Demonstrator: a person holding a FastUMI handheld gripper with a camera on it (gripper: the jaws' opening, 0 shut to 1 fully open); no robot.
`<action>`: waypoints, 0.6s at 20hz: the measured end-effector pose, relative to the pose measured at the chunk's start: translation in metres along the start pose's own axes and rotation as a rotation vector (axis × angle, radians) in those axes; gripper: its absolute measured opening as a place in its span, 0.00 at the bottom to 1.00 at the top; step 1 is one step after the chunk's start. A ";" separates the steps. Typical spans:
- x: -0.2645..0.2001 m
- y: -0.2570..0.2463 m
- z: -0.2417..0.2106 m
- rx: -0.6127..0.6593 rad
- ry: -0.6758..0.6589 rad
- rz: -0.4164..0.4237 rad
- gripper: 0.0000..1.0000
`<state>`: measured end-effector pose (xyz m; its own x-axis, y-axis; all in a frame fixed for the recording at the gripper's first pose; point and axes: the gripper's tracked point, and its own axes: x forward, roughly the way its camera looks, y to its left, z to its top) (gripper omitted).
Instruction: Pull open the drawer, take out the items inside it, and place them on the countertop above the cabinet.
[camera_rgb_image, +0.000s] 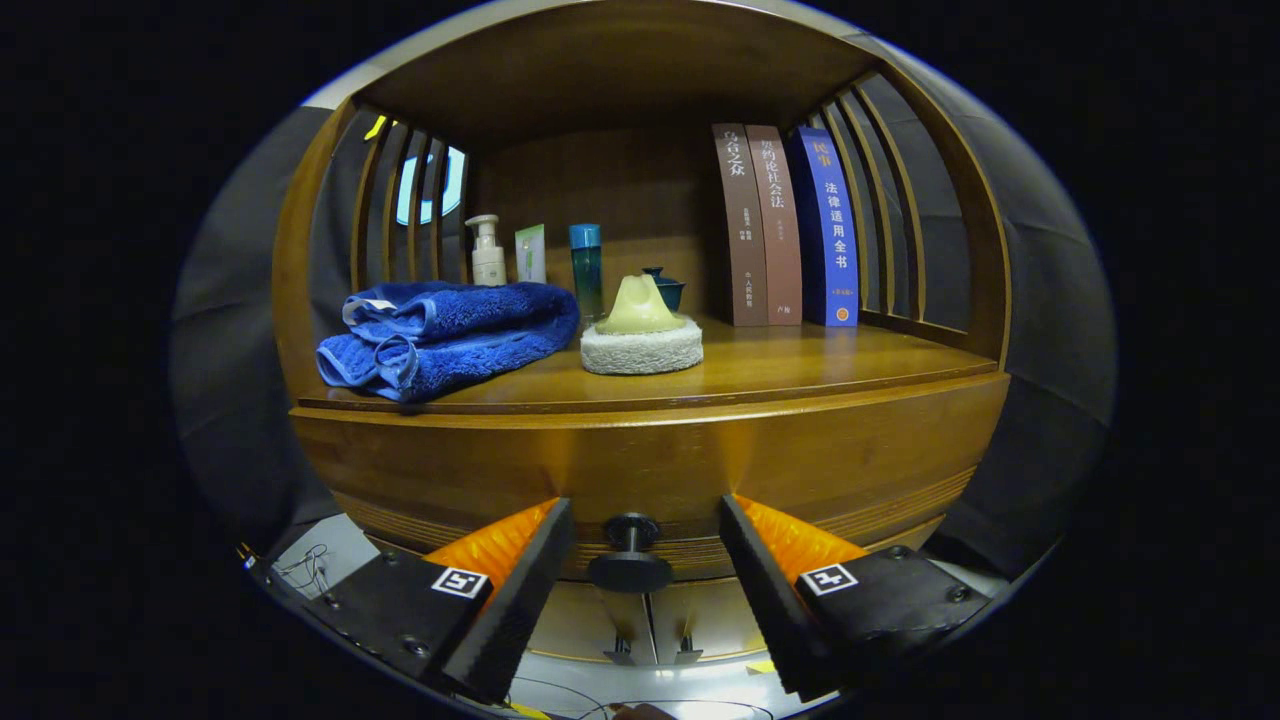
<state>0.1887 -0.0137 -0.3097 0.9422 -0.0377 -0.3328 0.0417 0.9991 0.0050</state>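
While the gripper (645, 560) holds its fingers apart, the drawer (650, 470) knob (630, 555) sits centred between them, untouched, stem pointing straight back at the tool, drawer front looking closed.

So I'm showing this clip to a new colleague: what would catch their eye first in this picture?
Probably the folded blue towel on the wooden countertop, with a pale sponge pad carrying a yellowish cone beside it. Behind stand small bottles and three upright books. Below, the open gripper has its fingers either side of the dark drawer knob, touching nothing.
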 end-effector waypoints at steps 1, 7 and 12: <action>-0.002 0.000 0.001 0.000 0.000 -0.001 0.98; -0.032 -0.005 0.032 -0.038 -0.048 0.000 0.98; -0.078 -0.001 0.095 -0.050 -0.117 0.024 0.98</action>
<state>0.1469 -0.0135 -0.1945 0.9753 -0.0128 -0.2206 0.0049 0.9993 -0.0367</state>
